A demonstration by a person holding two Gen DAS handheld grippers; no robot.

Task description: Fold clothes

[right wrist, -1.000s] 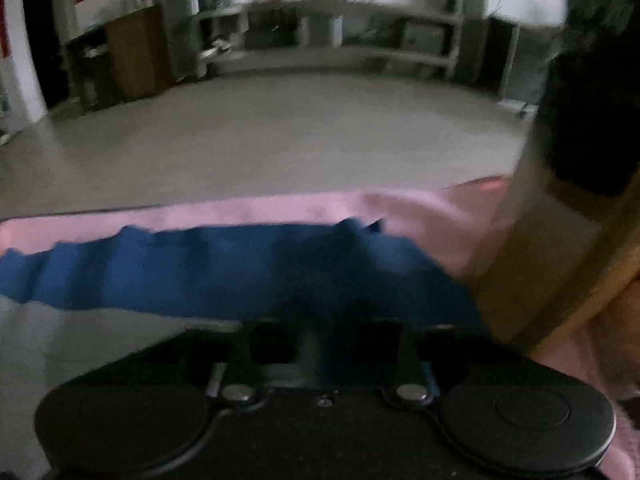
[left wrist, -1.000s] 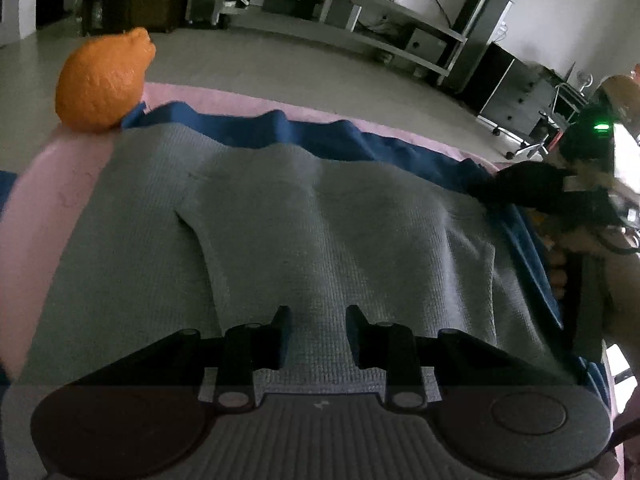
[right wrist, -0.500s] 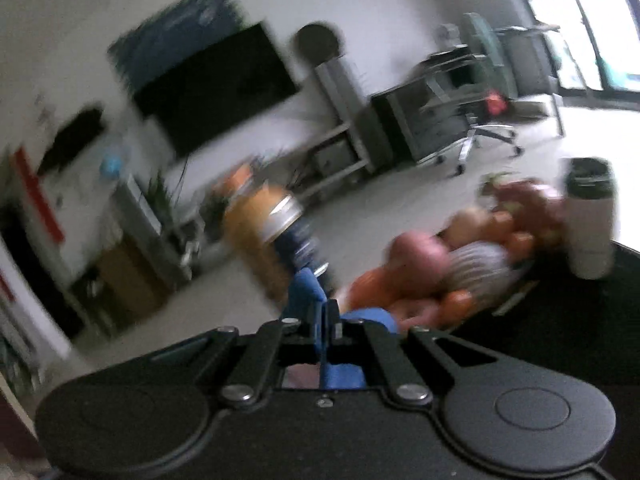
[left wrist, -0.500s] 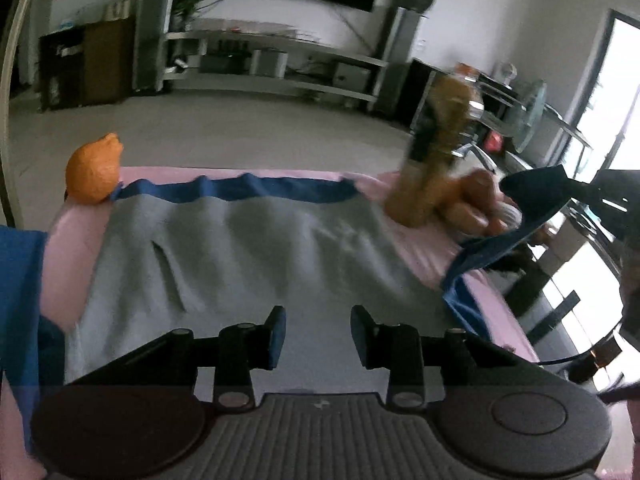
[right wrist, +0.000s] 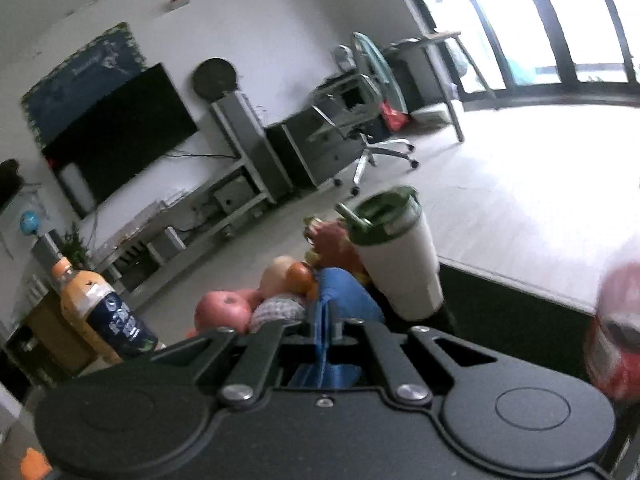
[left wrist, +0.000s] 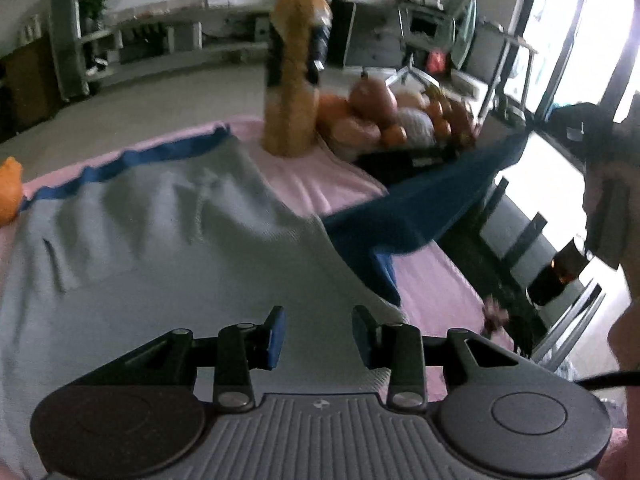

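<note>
A grey knit garment (left wrist: 160, 240) lies spread flat over a pink cloth (left wrist: 320, 176). A blue garment (left wrist: 420, 208) lies under it, showing as a strip along the far edge. Its right corner is lifted off the table and stretched up to the right. My left gripper (left wrist: 318, 336) hovers open over the grey garment's near edge, nothing between its fingers. My right gripper (right wrist: 326, 320) is shut on a fold of the blue garment (right wrist: 344, 292), held high above the table's right end.
An orange juice bottle (left wrist: 296, 68) stands at the far edge of the pink cloth, with a pile of fruit (left wrist: 392, 116) beside it. A white tumbler with a green lid (right wrist: 396, 252) stands by the fruit. An orange fruit (left wrist: 10, 192) sits at far left. A person's arm shows at right.
The right gripper has lifted the blue garment's corner up and away to the right. The left gripper has swung its view rightward, staying open above the grey garment.
</note>
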